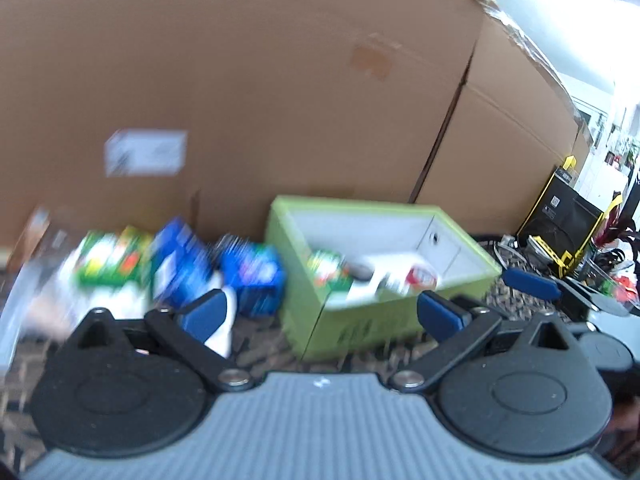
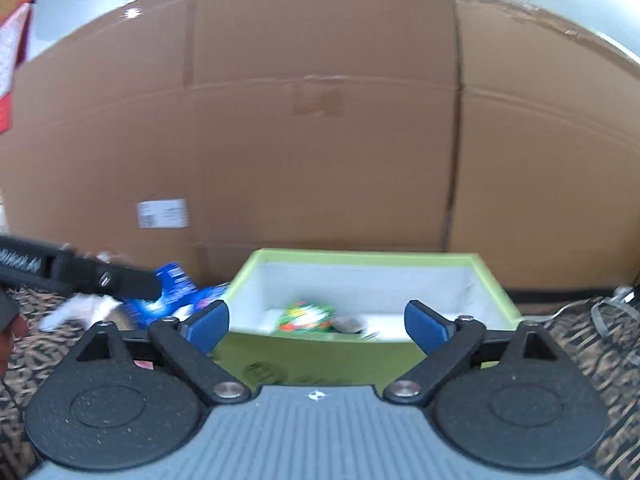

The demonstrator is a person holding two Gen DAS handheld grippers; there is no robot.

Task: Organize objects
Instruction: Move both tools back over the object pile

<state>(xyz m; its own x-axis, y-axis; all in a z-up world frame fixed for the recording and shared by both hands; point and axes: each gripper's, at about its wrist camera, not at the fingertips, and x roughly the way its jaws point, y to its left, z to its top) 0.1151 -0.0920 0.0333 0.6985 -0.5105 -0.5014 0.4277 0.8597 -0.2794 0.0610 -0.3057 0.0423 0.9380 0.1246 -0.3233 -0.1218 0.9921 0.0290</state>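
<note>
Left wrist view, left to right. At 9 o'clock, blurred loose packs on patterned carpet (image 1: 520, 300): green pack (image 1: 110, 264), two blue packs (image 1: 180, 268) (image 1: 254, 278), something white (image 1: 222, 320) just behind the left blue pad; labels unreadable. Left gripper (image 1: 322, 314) spread wide, nothing between the blue pads, bare carpet and the bin's near corner in the gap. Green bin (image 1: 316, 320) at centre, top open, white inside, back wall close against the big cardboard box (image 1: 260, 80) filling 10 to 2 o'clock. Inside the bin: green packet (image 1: 326, 270), a red-and-white item and a pale item, too smeared to identify. At 3 o'clock, tip of the right gripper (image 1: 530, 283) over carpet just past the bin's right corner, its far side cut off; beyond it a black-and-yellow case (image 1: 560, 208) and clutter, seen in this view only.

Right wrist view, left to right. At 9 o'clock, black body of the left gripper (image 2: 100, 276), crossing over the blue packs (image 2: 176, 292) and a white scrap; tips hidden. Right gripper (image 2: 316, 320) spread wide, empty, pads either side of the bin's near wall. Green bin (image 2: 320, 364) dead ahead at 12 o'clock, full rim visible, green packet (image 2: 306, 316) on its floor, darker item beside it indistinct. Open carpet (image 2: 580, 344) at 3 o'clock, a cable lying there. Cardboard box (image 2: 320, 140) with torn top edge closing off the whole background.
</note>
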